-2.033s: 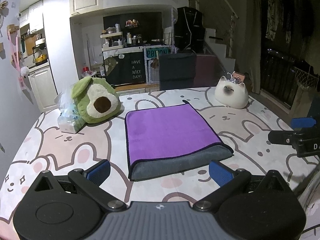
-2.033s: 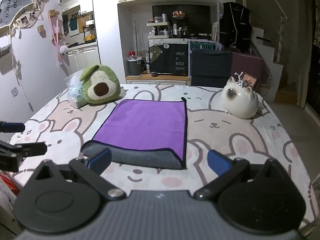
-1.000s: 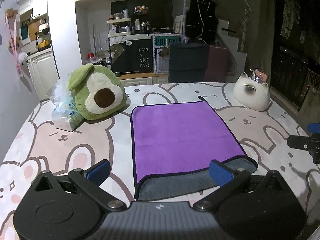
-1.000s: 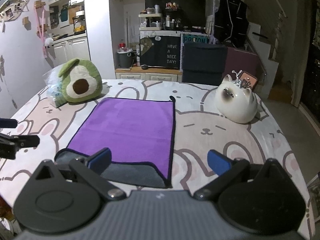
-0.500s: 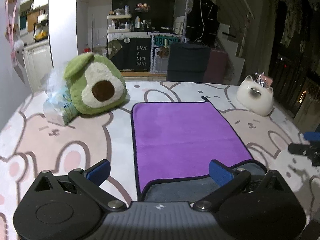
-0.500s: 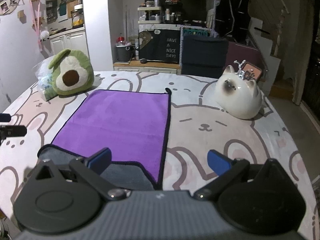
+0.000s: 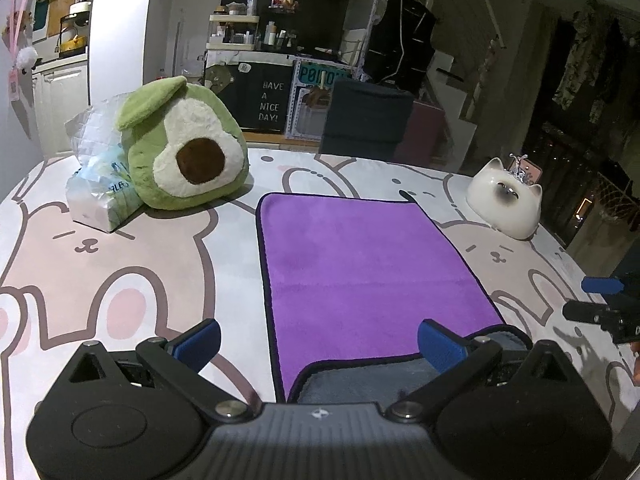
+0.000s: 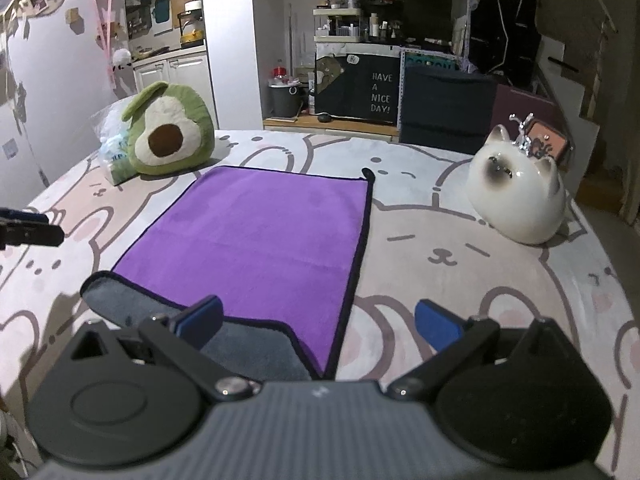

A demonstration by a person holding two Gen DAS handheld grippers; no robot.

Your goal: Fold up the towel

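Observation:
A purple towel with a dark hem lies flat on the bunny-print table; its near end is turned over and shows its grey underside. It also shows in the right wrist view, grey flap at the near left. My left gripper is open, its jaws straddling the towel's near left corner. My right gripper is open over the towel's near right corner. The right gripper's fingers show at the right edge of the left wrist view; the left gripper's fingers show at the left edge of the right wrist view.
A green avocado plush and a plastic bag sit at the far left of the table. A white ceramic cat sits at the far right. The bunny-print tablecloth covers the table. Shelves and a dark chair stand behind.
Both grippers have moved forward and lower toward the towel's near end, each coming over a near corner. The towel has not moved. Both stay open.

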